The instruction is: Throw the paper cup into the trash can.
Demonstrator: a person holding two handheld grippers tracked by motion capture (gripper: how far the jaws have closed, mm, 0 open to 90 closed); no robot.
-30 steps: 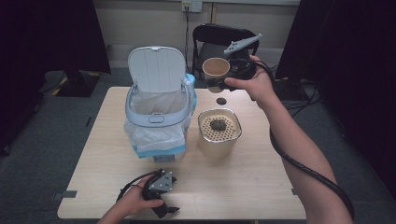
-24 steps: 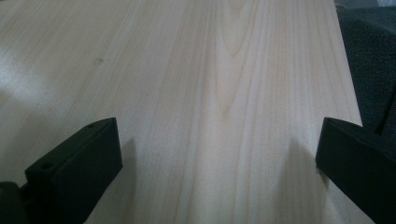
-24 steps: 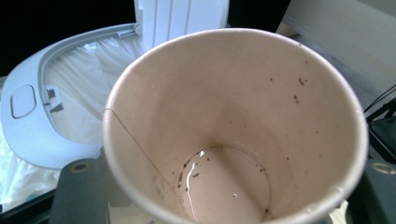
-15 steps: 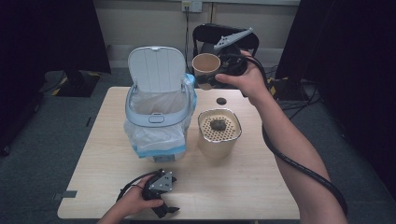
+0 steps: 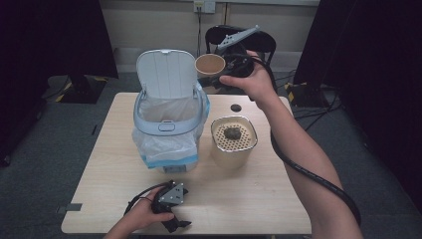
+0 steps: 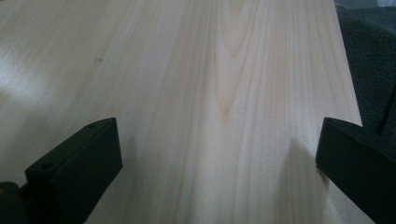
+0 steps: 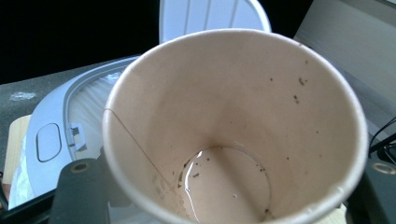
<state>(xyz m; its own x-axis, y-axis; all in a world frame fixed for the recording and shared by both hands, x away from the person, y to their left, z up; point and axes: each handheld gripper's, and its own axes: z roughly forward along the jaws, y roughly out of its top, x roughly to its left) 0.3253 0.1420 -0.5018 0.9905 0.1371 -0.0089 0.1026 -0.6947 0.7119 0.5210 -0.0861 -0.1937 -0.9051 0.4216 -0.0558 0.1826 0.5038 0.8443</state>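
A tan paper cup (image 5: 209, 64) hangs in the air behind the table, just right of the raised lid of a pale blue bin (image 5: 169, 127). My right gripper (image 5: 215, 75) is shut on the cup. In the right gripper view the cup (image 7: 233, 121) is gripped between the two black jaws, with a little liquid and dark specks at its bottom, and the bin's lid (image 7: 210, 14) stands behind it. My left gripper (image 5: 176, 224) rests on the table near the front edge. In the left gripper view it (image 6: 215, 172) is open over bare wood.
The bin has a white bag liner and stands at the table's middle left. Beside it on the right stands a beige container (image 5: 234, 152) with a perforated top and a dark lump (image 5: 232, 133) on it. A small black disc (image 5: 235, 107) lies behind it. A black chair (image 5: 239, 40) stands beyond the table (image 5: 259, 199).
My right gripper has carried the cup leftward and slightly up, closer to the bin's raised lid. The left gripper has stayed where it was.
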